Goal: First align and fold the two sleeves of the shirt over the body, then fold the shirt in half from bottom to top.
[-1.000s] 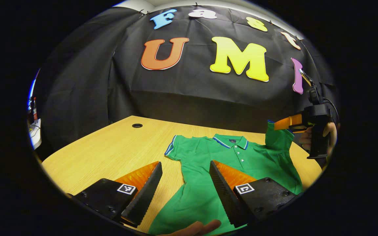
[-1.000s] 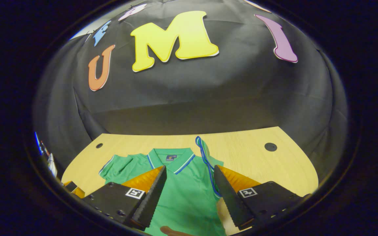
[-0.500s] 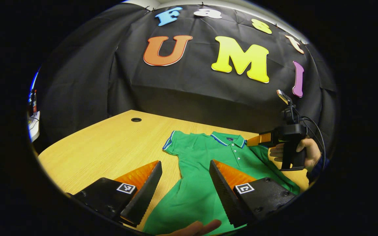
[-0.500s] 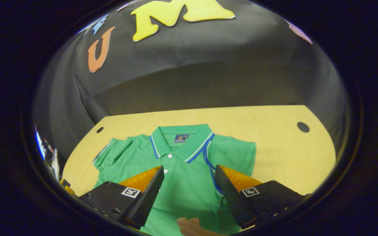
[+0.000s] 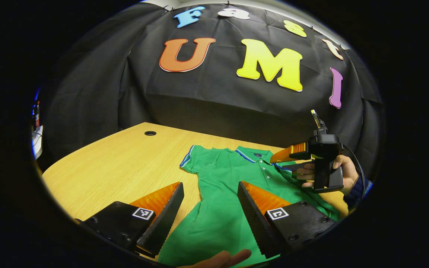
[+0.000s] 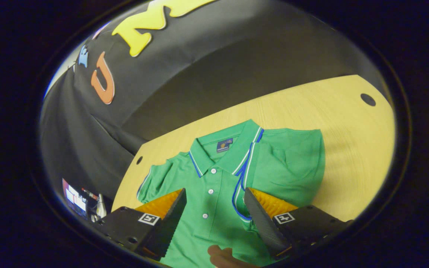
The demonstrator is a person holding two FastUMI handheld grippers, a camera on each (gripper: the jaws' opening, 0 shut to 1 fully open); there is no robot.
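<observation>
A green polo shirt (image 5: pixel 233 186) with blue-trimmed collar lies face up on the wooden table (image 5: pixel 117 163). Its left sleeve (image 5: pixel 190 160) is spread out flat. In the right gripper view the right sleeve (image 6: pixel 285 163) is folded inward over the shirt (image 6: pixel 214 208), its blue cuff (image 6: pixel 241 186) lying beside the button placket. My right gripper (image 6: pixel 215 190) hovers open just above that cuff; in the left gripper view the right gripper (image 5: pixel 279 163) is near the collar, held by a hand (image 5: pixel 343 167). My left gripper (image 5: pixel 210 185) is open over the shirt's lower left side.
Round cable holes (image 5: pixel 150 133) (image 6: pixel 368 99) sit near the table's far corners. Bare tabletop stretches left of the shirt. Some clutter (image 6: pixel 84 197) stands beyond the table's left edge. A fingertip (image 5: pixel 222 258) shows at the bottom of the left gripper view.
The right gripper brought the raised right sleeve down and inward, and it now lies flat over the body. The left gripper has barely moved.
</observation>
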